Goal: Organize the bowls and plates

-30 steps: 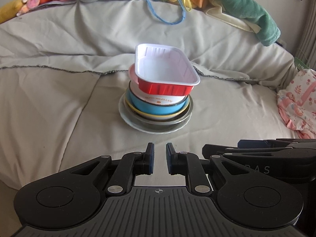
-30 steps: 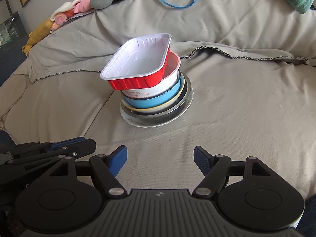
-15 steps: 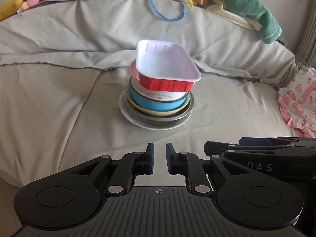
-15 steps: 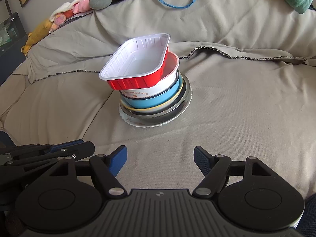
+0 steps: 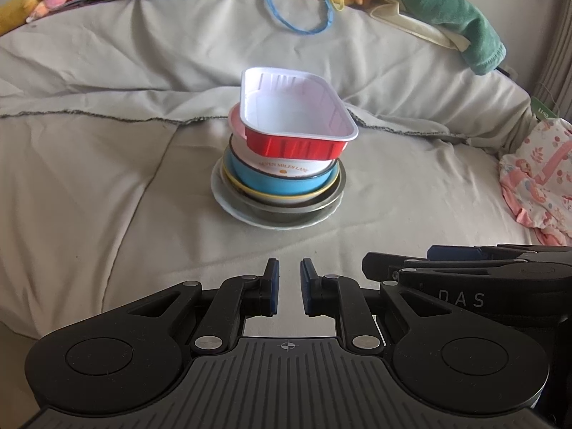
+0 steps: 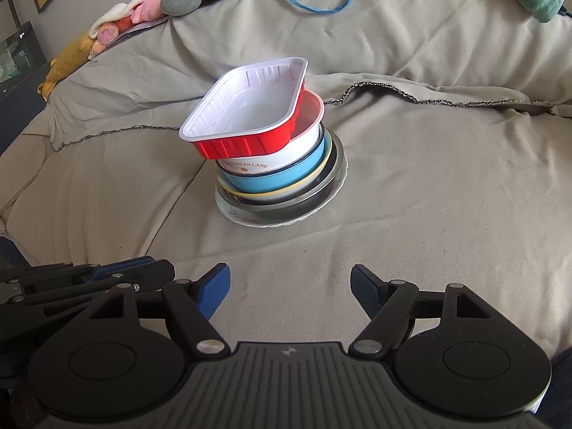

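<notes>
Stacked dishes on a grey bed cover, both grippers held back from them.

Left wrist view: the left gripper [image 5: 287,279] has its fingers [image 5: 270,286] drawn nearly together, pinching nothing; at 12 o'clock sits the stack, a red foil tray [image 5: 296,121] tilted atop a white bowl [image 5: 286,168], a blue bowl [image 5: 275,182] and a white plate [image 5: 228,207] on the bed [image 5: 107,178].
Right wrist view: the right gripper [image 6: 290,287] has its fingers [image 6: 214,289] spread wide and empty; the red foil tray [image 6: 246,121] and stack stand at 12 o'clock, well apart, and plush toys [image 6: 118,21] line the far edge at 10 o'clock.
</notes>
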A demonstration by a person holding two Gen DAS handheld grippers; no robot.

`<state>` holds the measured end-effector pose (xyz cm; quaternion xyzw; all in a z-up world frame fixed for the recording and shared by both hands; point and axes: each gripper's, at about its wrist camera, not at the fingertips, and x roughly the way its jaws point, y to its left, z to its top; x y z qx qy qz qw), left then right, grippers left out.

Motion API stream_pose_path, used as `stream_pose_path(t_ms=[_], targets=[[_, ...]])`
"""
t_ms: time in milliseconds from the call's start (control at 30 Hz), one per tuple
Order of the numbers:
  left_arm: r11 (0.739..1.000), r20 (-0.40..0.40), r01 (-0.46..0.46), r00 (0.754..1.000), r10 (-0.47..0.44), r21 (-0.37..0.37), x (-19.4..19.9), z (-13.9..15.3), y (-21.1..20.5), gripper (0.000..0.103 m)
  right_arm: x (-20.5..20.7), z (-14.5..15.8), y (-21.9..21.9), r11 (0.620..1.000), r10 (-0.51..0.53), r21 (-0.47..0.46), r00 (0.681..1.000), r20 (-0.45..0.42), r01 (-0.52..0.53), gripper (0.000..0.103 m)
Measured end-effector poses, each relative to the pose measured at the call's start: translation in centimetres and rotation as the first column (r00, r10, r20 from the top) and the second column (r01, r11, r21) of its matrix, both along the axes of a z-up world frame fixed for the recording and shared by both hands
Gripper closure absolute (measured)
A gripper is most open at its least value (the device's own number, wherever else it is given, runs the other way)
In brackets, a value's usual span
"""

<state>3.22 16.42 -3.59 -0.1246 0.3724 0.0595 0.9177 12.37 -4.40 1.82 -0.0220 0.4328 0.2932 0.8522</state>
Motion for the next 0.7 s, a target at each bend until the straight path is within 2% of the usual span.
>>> stream_pose_path(t_ms=[500, 700], targets=[[1.0, 0.01, -0.027, 1.0, 0.027, -0.005, 0.11, 0.1, 0.26, 0.087, -0.14, 0.02, -0.01, 1.0, 0.004, 0.009, 1.0, 0.001, -0.004, 0.028], [0.999, 0.017, -0.043, 0.999, 0.042, 0.02, 0.96, 0.59, 0.37, 0.086, 0.37, 0.02, -0.14, 0.999, 0.02, 0.026, 1.0, -0.005, -0.02, 0.028]])
